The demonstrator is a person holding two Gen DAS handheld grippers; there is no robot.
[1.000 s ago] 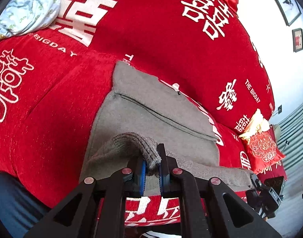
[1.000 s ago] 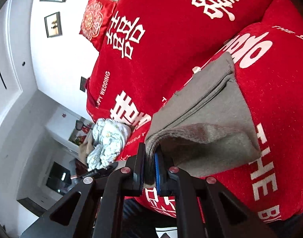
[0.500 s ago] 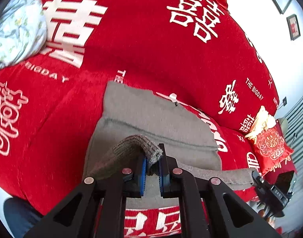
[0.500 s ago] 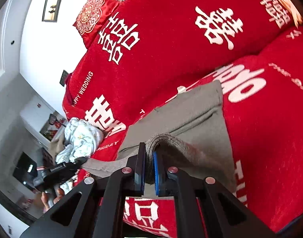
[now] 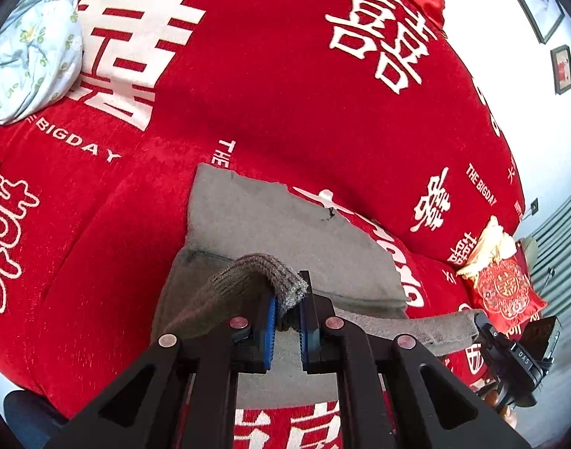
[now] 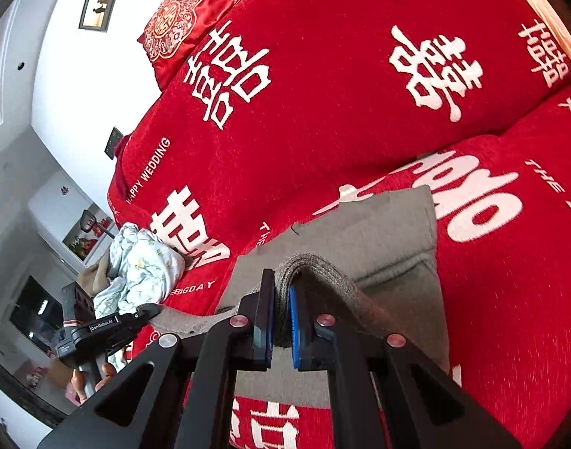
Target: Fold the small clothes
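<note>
A grey knit garment [image 5: 278, 232] lies on the red sofa seat, its far part flat. My left gripper [image 5: 286, 308] is shut on its near left ribbed corner and holds it lifted over the flat part. My right gripper [image 6: 281, 308] is shut on the other near corner of the garment [image 6: 379, 239], also lifted. The gripped edge stretches between the two grippers. The right gripper also shows at the lower right of the left wrist view [image 5: 510, 348], and the left gripper at the lower left of the right wrist view [image 6: 109, 329].
The red sofa cover [image 5: 285, 93] with white characters fills both views, backrest beyond the garment. A crumpled light floral cloth [image 5: 27, 48] lies at the sofa's left end, also in the right wrist view [image 6: 139, 265]. A red cushion [image 5: 502, 292] sits at the right end.
Both grippers have carried the held near edge up and forward over the flat part of the garment, toward the backrest. Both stay shut on it.
</note>
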